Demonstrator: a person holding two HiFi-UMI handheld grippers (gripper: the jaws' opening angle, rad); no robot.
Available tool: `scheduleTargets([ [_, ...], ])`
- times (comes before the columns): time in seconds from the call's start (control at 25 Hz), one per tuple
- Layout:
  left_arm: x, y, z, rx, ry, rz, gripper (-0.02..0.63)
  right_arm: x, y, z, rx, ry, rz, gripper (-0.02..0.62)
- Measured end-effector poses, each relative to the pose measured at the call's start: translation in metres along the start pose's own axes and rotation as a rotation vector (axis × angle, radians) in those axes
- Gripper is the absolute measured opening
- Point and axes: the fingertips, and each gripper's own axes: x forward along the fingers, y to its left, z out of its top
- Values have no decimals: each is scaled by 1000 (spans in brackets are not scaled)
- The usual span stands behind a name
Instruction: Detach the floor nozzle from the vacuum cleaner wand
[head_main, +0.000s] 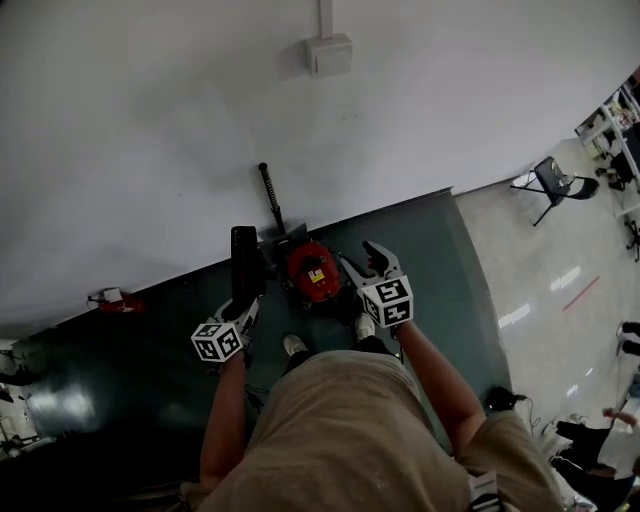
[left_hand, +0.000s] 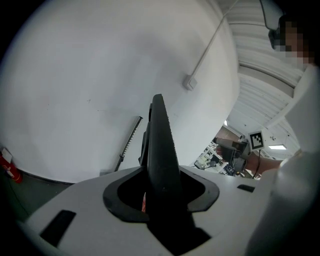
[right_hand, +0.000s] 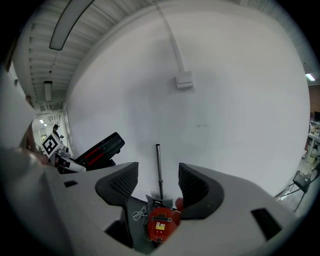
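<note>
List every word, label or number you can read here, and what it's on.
No text here is readable.
yellow label on the red vacuum body: print too small to read.
marker cubes: black-and-white square patterns, no words.
floor nozzle: red stripe, no legible print.

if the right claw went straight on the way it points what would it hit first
Likely the metal tube leaning on the wall, just above the red vacuum; depth is hard to judge.
</note>
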Motion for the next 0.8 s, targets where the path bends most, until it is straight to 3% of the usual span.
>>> scheduleTargets([
  [0.48, 31, 18, -41, -58, 69, 6, 172, 25, 10, -52, -19, 100, 24, 230],
  [0.8, 44, 17, -52, -37, 113, -3, 172, 45, 33, -75, -53, 153, 75, 227],
])
